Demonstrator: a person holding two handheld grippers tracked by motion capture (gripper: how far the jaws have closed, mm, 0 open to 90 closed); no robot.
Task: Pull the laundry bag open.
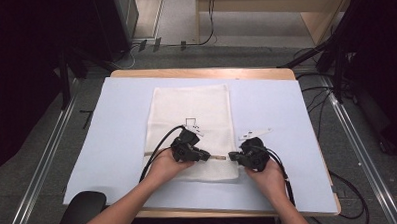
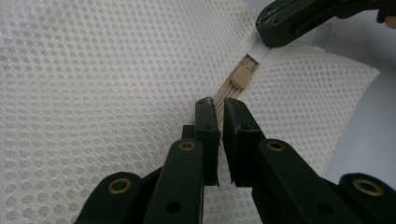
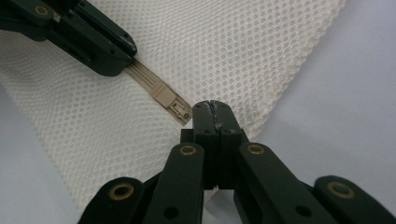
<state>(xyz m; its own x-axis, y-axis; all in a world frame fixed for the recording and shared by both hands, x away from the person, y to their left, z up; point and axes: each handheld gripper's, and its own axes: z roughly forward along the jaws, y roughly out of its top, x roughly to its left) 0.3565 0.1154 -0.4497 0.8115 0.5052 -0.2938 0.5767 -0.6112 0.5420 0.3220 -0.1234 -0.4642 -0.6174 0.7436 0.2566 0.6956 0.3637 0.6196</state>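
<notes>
Flanking one mesh bag (image 1: 192,122), two tongs grip one zipper (image 3: 161,93)

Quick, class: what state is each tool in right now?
Left tool: slightly open, jaws astride the zipper of the mesh bag, not pressing it.
Right tool: shut on the zipper pull.

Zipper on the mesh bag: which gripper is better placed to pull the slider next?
Right gripper, probably: its jaws are shut at the zipper pull beside the slider. Left gripper straddles the zipper tape farther back, steadying the mesh bag.
</notes>
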